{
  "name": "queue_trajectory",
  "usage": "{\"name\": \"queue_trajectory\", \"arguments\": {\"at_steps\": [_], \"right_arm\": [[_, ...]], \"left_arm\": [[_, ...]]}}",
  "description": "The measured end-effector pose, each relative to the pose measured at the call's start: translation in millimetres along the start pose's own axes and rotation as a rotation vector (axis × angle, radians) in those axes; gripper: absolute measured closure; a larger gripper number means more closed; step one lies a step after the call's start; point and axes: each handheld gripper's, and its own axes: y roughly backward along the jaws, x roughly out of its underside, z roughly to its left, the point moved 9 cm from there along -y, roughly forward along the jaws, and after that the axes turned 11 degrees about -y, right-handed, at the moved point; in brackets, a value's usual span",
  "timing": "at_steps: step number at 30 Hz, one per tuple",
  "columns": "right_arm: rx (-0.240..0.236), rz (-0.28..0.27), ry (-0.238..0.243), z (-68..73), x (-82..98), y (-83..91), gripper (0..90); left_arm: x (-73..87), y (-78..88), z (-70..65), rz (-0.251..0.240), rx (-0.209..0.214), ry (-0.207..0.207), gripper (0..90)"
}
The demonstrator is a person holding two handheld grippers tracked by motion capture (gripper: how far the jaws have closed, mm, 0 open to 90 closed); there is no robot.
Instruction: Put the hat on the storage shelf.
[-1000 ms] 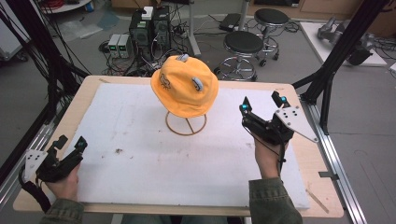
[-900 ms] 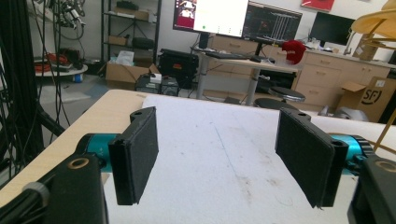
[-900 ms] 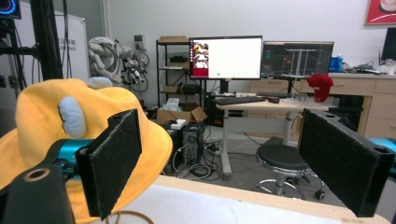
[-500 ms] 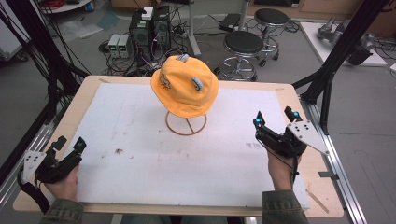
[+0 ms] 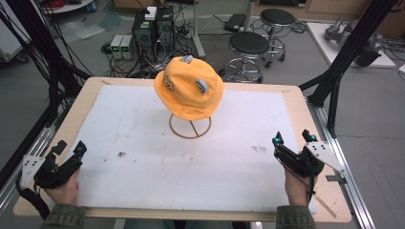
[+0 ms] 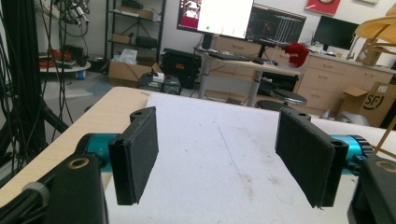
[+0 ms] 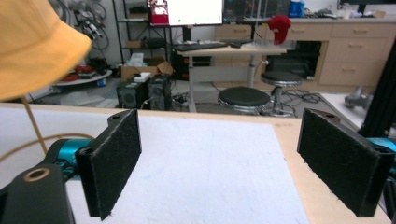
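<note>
At about 8 o'clock on the tabletop (image 5: 296, 102), near the front-left corner, the left tool (image 5: 69, 151) rests low in the person's hand with its jaws apart and nothing between them; the left gripper view shows only the white mat (image 6: 219, 144) between the two black pads (image 6: 135, 154). It points toward the middle of the mat.

At the centre, leaning toward 12 o'clock, the orange bucket hat (image 5: 189, 88) sits on a thin wire stand (image 5: 190, 128), its brim hanging free above the stand's ring base. Nothing touches it.

At about 4 o'clock, near the front-right edge, the right tool (image 5: 293, 139) is also held with jaws wide apart and empty, well apart from the hat. In the right gripper view the hat's brim (image 7: 37, 46) shows at the upper left, off to the side of the jaws.

Judging from this, the work is at a resting or starting stance: both tools are parked at the near edge and the hat is untouched. The next move probably calls for one or both tools to travel forward and inward, rise to brim height, and close on the soft brim without knocking over the light stand.
</note>
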Motion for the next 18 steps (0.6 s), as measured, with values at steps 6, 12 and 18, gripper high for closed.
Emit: {"name": "queue_trajectory", "arguments": {"at_steps": [6,12,18], "right_arm": [[0.032,0.036,-0.004,-18.1,20.0,-2.0,12.5],[0.056,0.076,-0.023,-31.5,42.4,-8.8,12.5],[0.079,0.089,-0.015,-37.7,54.0,-7.0,12.4]], "left_arm": [[-0.3,0.5,-0.7,-0.002,0.0,0.003,30.2],[-0.1,1.3,0.4,-0.002,-0.003,0.006,30.2],[0.4,0.5,-1.4,0.0,0.005,0.008,30.2]]}}
